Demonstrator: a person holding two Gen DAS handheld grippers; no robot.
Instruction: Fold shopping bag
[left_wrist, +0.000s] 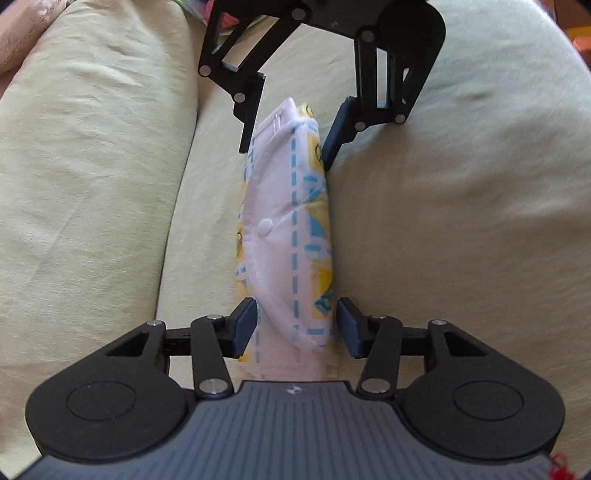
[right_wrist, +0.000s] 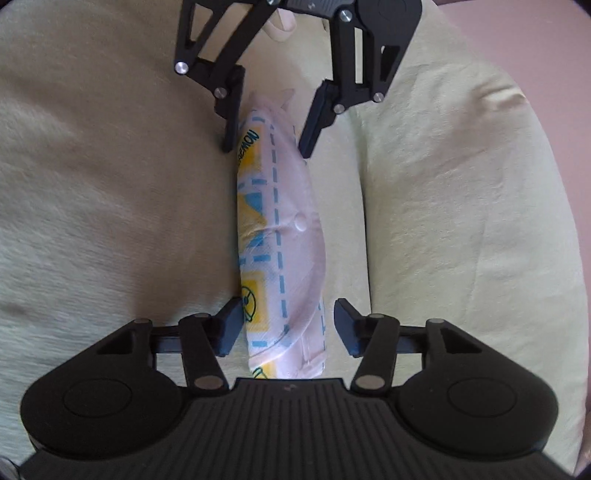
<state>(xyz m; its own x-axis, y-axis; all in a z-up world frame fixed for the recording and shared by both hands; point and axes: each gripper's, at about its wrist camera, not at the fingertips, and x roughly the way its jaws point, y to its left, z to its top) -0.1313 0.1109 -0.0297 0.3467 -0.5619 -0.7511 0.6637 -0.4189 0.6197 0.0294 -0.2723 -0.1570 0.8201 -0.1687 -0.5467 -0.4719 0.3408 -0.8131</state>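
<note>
The shopping bag (left_wrist: 284, 236) is folded into a long narrow bundle lying on pale green cushions (left_wrist: 92, 184), right along the seam where two of them meet. It is pale pink cloth printed with yellow blocks and blue dashed lines, with a small round snap (left_wrist: 265, 226) near its middle. Printed letters near the far end in the right wrist view read "EMON" (right_wrist: 248, 146); whatever comes before them is folded out of sight, and the left wrist view shows no readable writing at all.

The left gripper (left_wrist: 295, 326) straddles one end of the bundle, its jaws partly open; the cloth sits between them, and I cannot tell if the left pad quite touches it. The right gripper (right_wrist: 286, 325) straddles the opposite end, half open too, with a clear gap on its right side.

Each camera sees the other gripper at the far end of the bag. Only the left view shows some colourful patterned cloth (left_wrist: 210, 13) past the cushions at the top
</note>
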